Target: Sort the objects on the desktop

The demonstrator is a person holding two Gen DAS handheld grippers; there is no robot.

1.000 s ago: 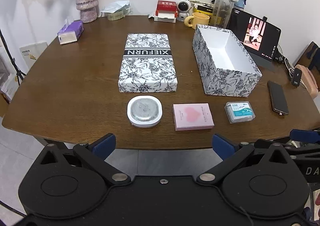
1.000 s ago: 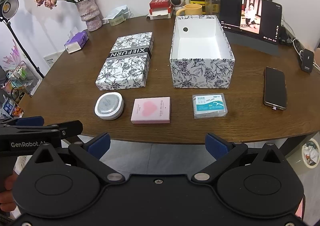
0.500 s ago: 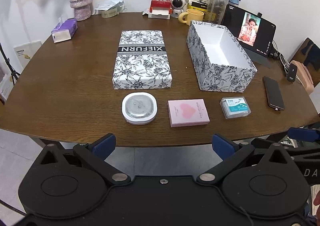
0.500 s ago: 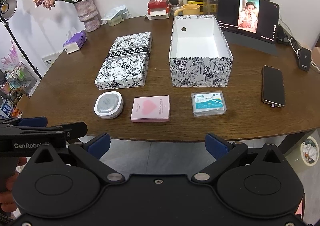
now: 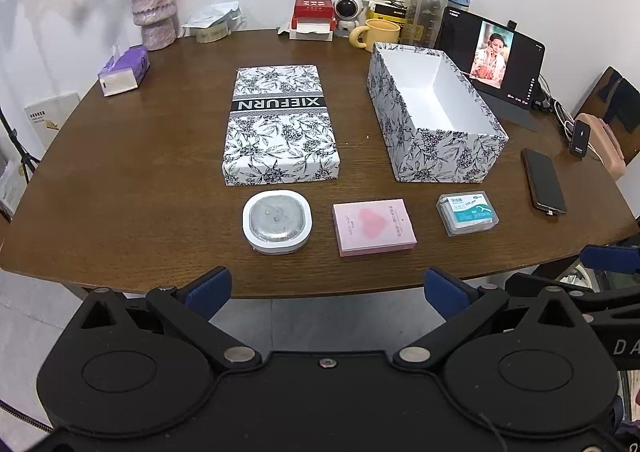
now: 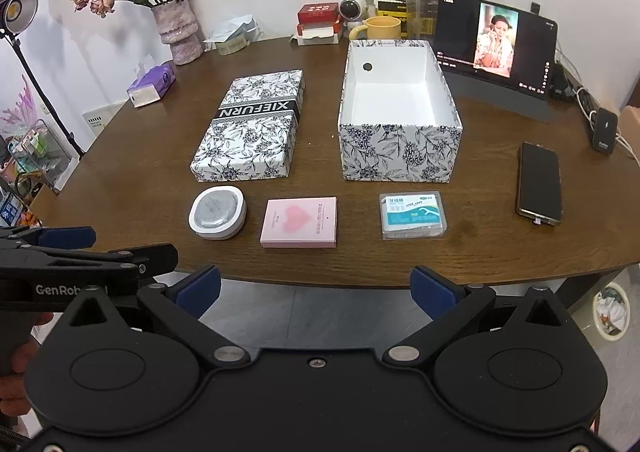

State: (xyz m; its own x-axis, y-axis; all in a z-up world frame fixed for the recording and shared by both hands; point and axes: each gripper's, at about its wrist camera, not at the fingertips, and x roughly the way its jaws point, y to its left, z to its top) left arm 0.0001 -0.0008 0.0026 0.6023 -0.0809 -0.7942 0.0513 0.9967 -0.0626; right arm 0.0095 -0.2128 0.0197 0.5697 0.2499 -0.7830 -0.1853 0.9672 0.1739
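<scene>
1. Along the near edge of the dark brown oval wooden table (image 6: 120, 172) lay three small things in a row, apparently set out for sorting: a rounded white plastic case with a silvery top (image 6: 217, 212), a flat pink cardboard box printed with a heart (image 6: 299, 222) and a clear plastic pack of floss picks (image 6: 413, 216).
2. Behind them stood an open floral-printed cardboard box with a plain white inside (image 6: 400, 148), empty, probably the bin; its matching lid (image 6: 252, 128) rested flat beside it.
3. Both the left gripper (image 5: 326, 288) and the right gripper (image 6: 314, 286) hovered short of the table edge, blue-padded jaws spread wide and holding nothing, likely ready to reach.
4. A glossy black phone (image 6: 539, 183) lay apart, to the right.
</scene>
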